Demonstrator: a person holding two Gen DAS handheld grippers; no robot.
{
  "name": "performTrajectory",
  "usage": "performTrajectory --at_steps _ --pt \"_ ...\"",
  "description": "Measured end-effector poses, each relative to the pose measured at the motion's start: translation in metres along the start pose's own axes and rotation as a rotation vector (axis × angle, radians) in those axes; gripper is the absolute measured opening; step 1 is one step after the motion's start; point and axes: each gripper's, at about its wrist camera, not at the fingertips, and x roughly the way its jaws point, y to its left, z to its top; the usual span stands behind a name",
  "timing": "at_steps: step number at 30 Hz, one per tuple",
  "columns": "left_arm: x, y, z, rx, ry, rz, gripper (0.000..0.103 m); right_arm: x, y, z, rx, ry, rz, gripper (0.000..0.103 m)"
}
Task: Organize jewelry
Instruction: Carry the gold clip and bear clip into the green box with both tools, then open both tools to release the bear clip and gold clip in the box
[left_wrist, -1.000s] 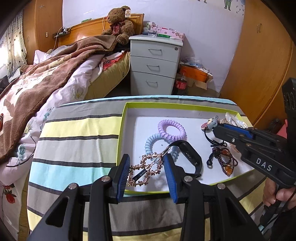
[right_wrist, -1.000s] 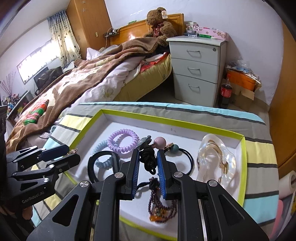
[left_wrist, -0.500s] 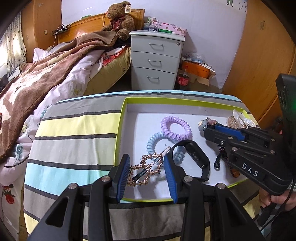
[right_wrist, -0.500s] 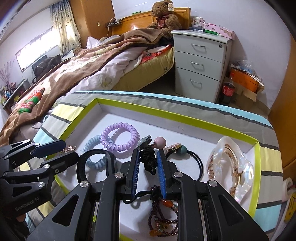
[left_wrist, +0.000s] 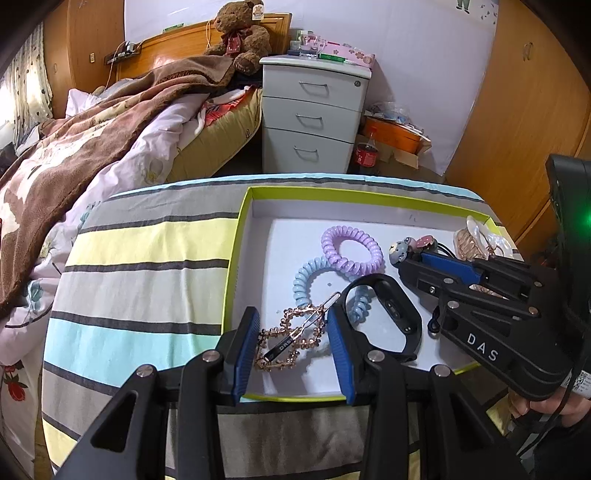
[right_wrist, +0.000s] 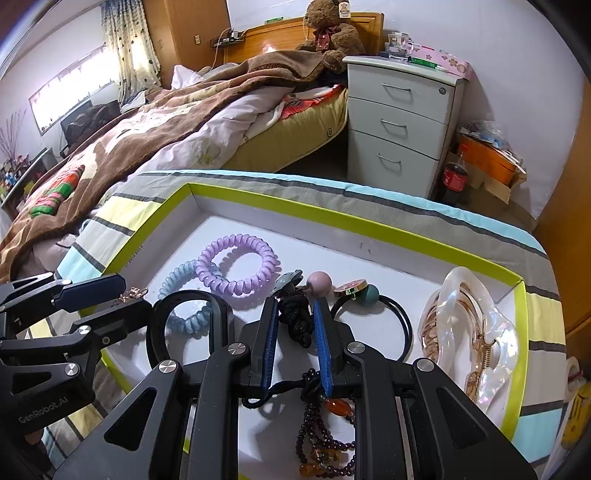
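At far left the bed (left_wrist: 92, 140) with its brown blanket runs alongside the striped cloth (left_wrist: 147, 266) that covers the desk. On that cloth sits a shallow white tray (left_wrist: 236, 258) with a lime-green rim. The left hand-held gripper (left_wrist: 291, 343) is clenched on a rose-gold beaded hair clip (left_wrist: 291, 339) over the tray's near left corner. Just past it lie a blue coil hair tie (left_wrist: 314, 277) and a purple coil hair tie (left_wrist: 351, 251), overlapping, with a black wristband (left_wrist: 391, 314) beside them. The right hand-held gripper (right_wrist: 295, 325) grasps a black knotted cord (right_wrist: 297, 317), below which a dark bead bracelet (right_wrist: 325, 439) hangs to the tray floor. Close in front crowd a pink ball (right_wrist: 319, 282), a black elastic hair tie (right_wrist: 391, 325) and, furthest right, a pearly claw clip (right_wrist: 469, 332). Behind stand a grey drawer unit (left_wrist: 314, 114) and a teddy bear (left_wrist: 240, 33).
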Motion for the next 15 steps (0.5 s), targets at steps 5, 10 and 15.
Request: performTrajectory --at_steps 5,10,15 --pt "0.0018 -0.0005 -0.0005 -0.004 0.006 -0.002 0.040 0.0016 0.0005 -0.0007 -0.004 0.003 -0.002 0.021" --pt "0.0028 0.0012 0.0001 -0.006 0.008 -0.005 0.040 0.0017 0.0004 -0.0013 -0.005 0.002 -0.002 0.021" --pt "0.0037 0.0009 0.0001 -0.001 0.011 -0.001 0.040 0.0015 0.0004 -0.0009 -0.005 0.006 -0.003 0.022"
